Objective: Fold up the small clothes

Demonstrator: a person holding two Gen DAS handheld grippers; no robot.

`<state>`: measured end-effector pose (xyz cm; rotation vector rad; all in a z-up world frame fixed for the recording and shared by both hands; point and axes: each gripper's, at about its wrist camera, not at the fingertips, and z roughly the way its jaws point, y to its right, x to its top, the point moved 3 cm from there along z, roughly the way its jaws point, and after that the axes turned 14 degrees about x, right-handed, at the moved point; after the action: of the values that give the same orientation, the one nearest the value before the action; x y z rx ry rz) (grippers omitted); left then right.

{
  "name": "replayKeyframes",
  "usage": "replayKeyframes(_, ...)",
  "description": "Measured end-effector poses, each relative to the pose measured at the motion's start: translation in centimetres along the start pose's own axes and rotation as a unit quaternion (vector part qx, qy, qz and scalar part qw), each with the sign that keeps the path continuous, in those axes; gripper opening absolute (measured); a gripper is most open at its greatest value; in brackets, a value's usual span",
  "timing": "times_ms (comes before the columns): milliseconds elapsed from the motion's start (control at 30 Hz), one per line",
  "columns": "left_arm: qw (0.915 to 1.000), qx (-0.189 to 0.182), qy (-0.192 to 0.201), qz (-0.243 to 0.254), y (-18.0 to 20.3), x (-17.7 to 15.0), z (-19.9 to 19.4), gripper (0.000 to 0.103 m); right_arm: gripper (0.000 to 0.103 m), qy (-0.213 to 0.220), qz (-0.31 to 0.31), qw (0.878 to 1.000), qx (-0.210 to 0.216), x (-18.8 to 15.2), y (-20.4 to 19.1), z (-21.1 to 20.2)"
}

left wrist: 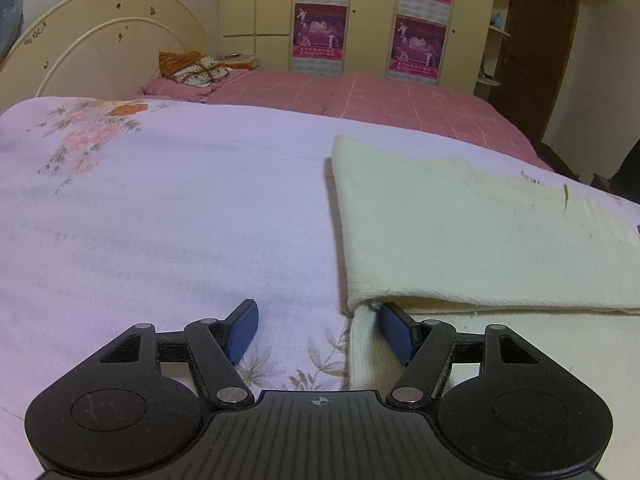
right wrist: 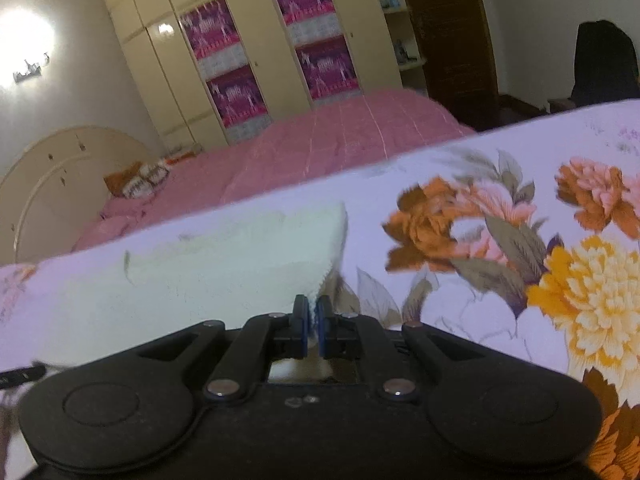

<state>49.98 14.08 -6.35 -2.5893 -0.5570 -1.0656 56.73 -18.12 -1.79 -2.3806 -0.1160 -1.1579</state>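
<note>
In the left wrist view, the left gripper [left wrist: 318,330] sits at the bottom of the frame with its jaws spread apart and nothing pinched; its right pad [left wrist: 396,330] lies just at the near corner of the folded cream garment [left wrist: 472,236], which is spread on the floral sheet [left wrist: 160,220] at the right. In the right wrist view, the right gripper [right wrist: 313,320] is clenched on a corner of the cream garment [right wrist: 224,264], left of centre, with big printed flowers [right wrist: 580,296] to the right.

Cream garment [left wrist: 472,232] ribbed knit cloth; sheet [left wrist: 180,220] matt woven; claw [left wrist: 318,330] matt blk plastic
</note>
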Motion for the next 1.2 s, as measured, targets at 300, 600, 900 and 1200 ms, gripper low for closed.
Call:
replayKeyframes(300,0.9964,-0.055,0.058,0.027,-0.9,1.3,-4.7,0.068,0.020,0.026,-0.009,1.000,0.016,0.5,0.2,-2.0)
replayKeyframes(600,0.9875,-0.115,0.057,0.091,6.1,0.9,-0.2,0.068,0.015,-0.029,-0.069,0.997,0.014,0.0,-2.4,1.8)
replayKeyframes(900,0.9900,-0.095,0.082,0.064,4.6,4.8,0.1,0.068,0.021,0.009,-0.056,0.998,-0.012,1.7,0.5,-0.1)
replayKeyframes(1200,0.9898,-0.112,0.064,0.060,5.4,3.2,-0.9,0.068,0.025,-0.023,0.031,0.999,0.015,0.6,1.4,0.1)
